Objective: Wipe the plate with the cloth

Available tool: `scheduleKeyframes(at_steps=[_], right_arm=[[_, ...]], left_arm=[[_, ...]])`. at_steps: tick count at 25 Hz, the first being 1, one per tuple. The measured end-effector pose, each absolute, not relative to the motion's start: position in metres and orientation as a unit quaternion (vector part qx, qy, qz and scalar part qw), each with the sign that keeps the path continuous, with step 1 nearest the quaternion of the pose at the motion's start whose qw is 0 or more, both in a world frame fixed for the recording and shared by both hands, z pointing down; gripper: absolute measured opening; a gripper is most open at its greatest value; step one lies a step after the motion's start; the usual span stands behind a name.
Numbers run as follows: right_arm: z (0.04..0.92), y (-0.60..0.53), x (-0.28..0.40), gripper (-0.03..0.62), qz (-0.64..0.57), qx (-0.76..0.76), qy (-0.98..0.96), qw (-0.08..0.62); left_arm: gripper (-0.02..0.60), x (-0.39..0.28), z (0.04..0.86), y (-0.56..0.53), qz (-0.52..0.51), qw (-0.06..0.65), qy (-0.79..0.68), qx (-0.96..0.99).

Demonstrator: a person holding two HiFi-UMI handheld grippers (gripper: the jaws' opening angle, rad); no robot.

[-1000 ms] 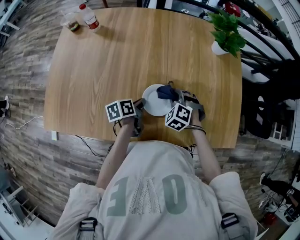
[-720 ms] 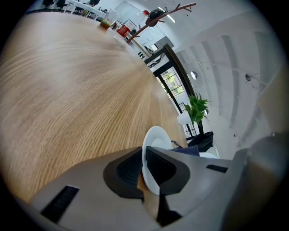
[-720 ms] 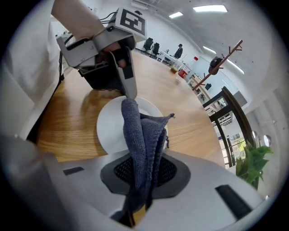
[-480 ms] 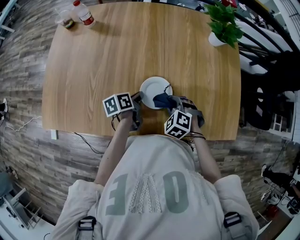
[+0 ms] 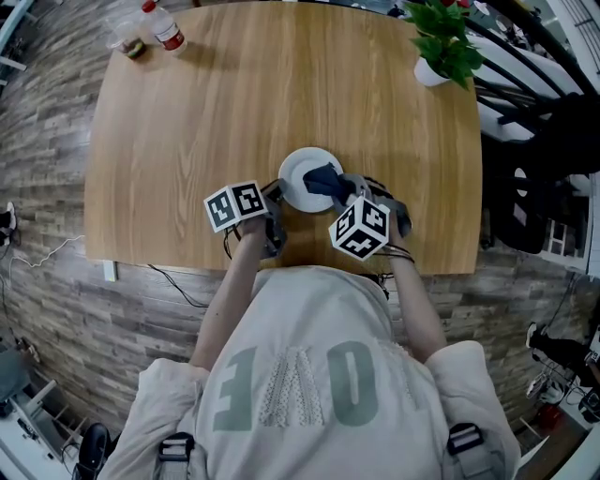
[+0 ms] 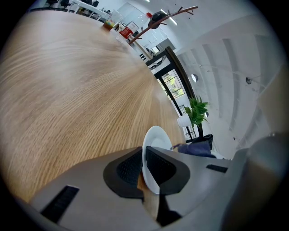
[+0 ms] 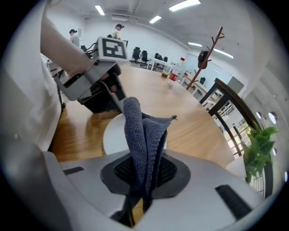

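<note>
A white plate (image 5: 296, 176) sits near the front edge of the wooden table (image 5: 234, 103). My left gripper (image 5: 277, 195) is shut on its left rim; in the left gripper view the plate (image 6: 156, 137) stands thin between the two pads (image 6: 127, 168). My right gripper (image 5: 345, 189) is shut on a dark blue cloth (image 5: 323, 178) that rests on the plate's right half. The right gripper view shows the cloth (image 7: 141, 135) rising folded from the jaws of my right gripper (image 7: 143, 173), over the plate (image 7: 112, 135). The left gripper's marker cube (image 7: 112, 47) is beyond it.
A potted plant (image 5: 441, 47) stands at the table's far right corner. A bottle with a red label (image 5: 164, 28) and a small cup (image 5: 131, 42) are at the far left corner. The table's front edge (image 5: 281, 267) lies just under both hands. Dark chairs (image 5: 544, 141) stand to the right.
The right gripper has slid the cloth over the plate's right side, first toward the near rim and then back toward the middle. The left gripper has stayed shut on the rim.
</note>
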State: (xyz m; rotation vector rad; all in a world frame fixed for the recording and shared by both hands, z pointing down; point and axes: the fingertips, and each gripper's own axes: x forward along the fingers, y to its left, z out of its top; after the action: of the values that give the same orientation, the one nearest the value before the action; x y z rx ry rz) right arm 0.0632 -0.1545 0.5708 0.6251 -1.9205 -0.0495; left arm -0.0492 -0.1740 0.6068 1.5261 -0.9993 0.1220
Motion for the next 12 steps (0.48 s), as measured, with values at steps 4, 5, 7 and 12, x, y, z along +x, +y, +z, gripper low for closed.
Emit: scheduleKeyframes(at_steps=[4,5,7,12], right_arm=[[0.554,-0.199,0.050,0.052,-0.081,0.263,-0.798,0.536],[0.554,-0.206,0.044,0.052,-0.092,0.256,-0.797,0.539],[0.562,-0.217,0.034,0.052,-0.105,0.242,-0.794,0.547],[0.588,-0.233,0.031,0.052,-0.112,0.249,-0.770,0.577]], left_arm=[[0.033,-0.051,0.608,-0.176,0.035,0.619,-0.441,0.649],[0.032,-0.052,0.608,-0.178,0.028,0.623,-0.441,0.646],[0.031,-0.053,0.607,-0.180,0.020,0.627,-0.439,0.643],[0.031,-0.051,0.606,-0.178,0.021,0.619,-0.443,0.648]])
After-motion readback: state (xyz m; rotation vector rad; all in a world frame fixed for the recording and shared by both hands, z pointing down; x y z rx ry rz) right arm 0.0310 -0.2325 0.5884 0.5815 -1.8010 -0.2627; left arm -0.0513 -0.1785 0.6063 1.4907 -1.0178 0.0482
